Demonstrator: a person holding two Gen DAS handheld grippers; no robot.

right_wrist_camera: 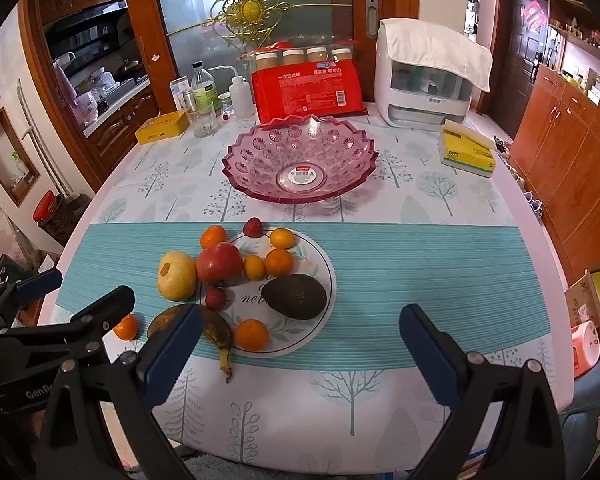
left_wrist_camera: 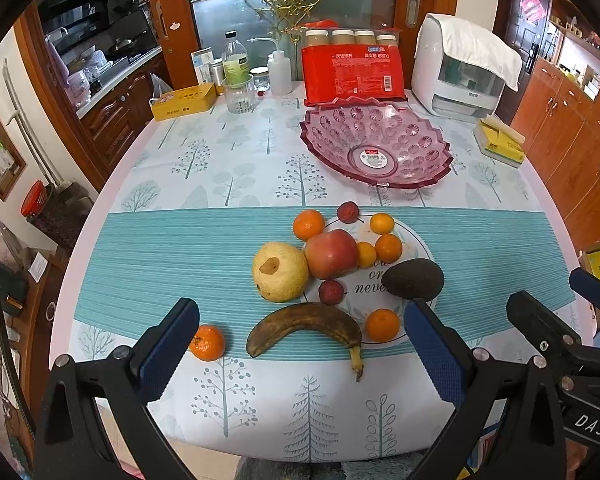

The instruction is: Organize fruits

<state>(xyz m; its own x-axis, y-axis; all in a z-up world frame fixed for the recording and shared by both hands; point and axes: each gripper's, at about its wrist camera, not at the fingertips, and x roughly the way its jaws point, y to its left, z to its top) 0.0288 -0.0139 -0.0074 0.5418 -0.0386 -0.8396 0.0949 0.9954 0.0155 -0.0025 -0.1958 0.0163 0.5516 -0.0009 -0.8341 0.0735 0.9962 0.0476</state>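
While both claws gape, the banana [left_wrist_camera: 304,330] lies crosswise, stem right

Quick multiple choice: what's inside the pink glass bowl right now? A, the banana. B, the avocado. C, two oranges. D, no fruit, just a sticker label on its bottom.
D: the pink glass bowl holds no fruit, only its label; the banana, the avocado and the oranges lie nearer, on or around the printed plate.
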